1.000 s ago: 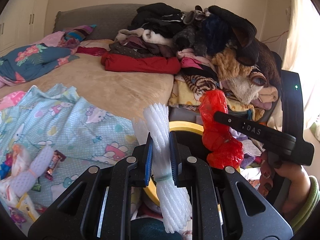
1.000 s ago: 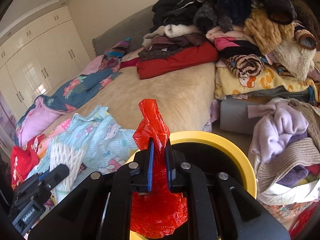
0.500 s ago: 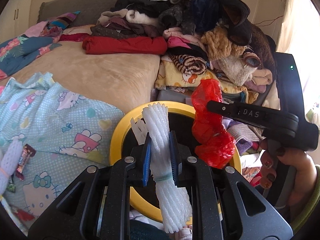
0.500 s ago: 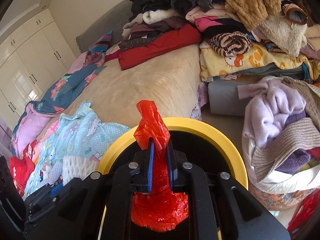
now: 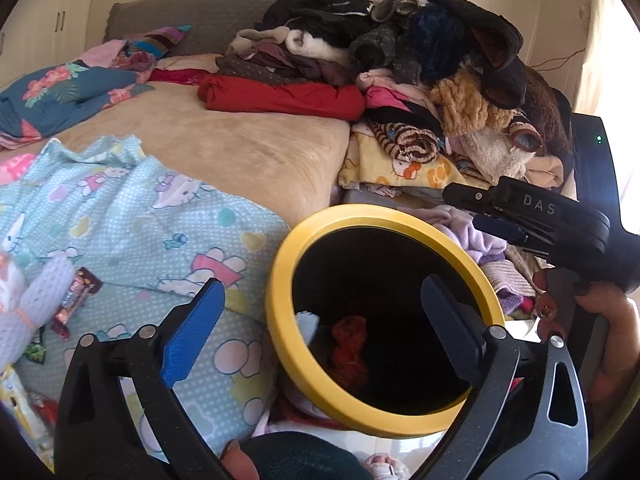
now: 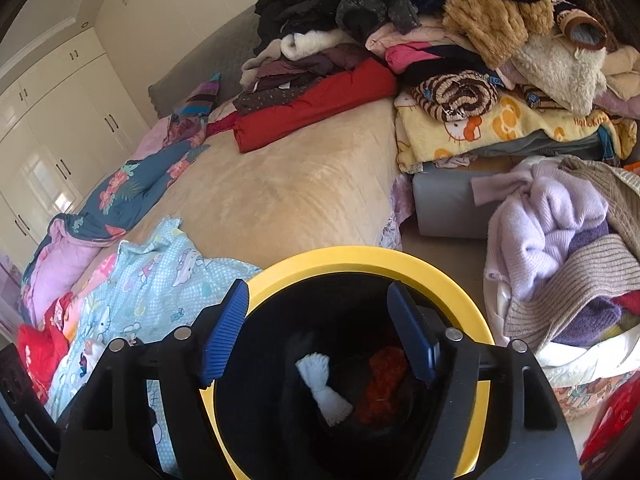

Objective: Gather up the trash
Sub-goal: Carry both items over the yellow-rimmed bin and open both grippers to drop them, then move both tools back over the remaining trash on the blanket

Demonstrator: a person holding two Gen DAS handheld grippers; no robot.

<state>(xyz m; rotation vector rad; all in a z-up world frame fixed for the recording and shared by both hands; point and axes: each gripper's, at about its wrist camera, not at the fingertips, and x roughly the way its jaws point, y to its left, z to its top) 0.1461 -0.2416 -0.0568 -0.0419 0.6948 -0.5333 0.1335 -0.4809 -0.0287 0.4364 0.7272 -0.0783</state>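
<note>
Opening over the yellow-rimmed bin [image 5: 280, 344], both claws, left claw [image 5: 320, 320] and right claw [image 6: 320, 332], empty; remaining candy wrapper [image 5: 76, 300] lying left on the bed [image 5: 240, 148], nearer the left claw.

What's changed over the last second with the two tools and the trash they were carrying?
Both let go. The left tool, jaws opening with nothing between them, dropped the white foam net; the right tool, also opening and empty, dropped the red plastic bag. Both pieces now lie inside the yellow-rimmed bin. The candy wrapper on the blue bedsheet stayed put.
</note>
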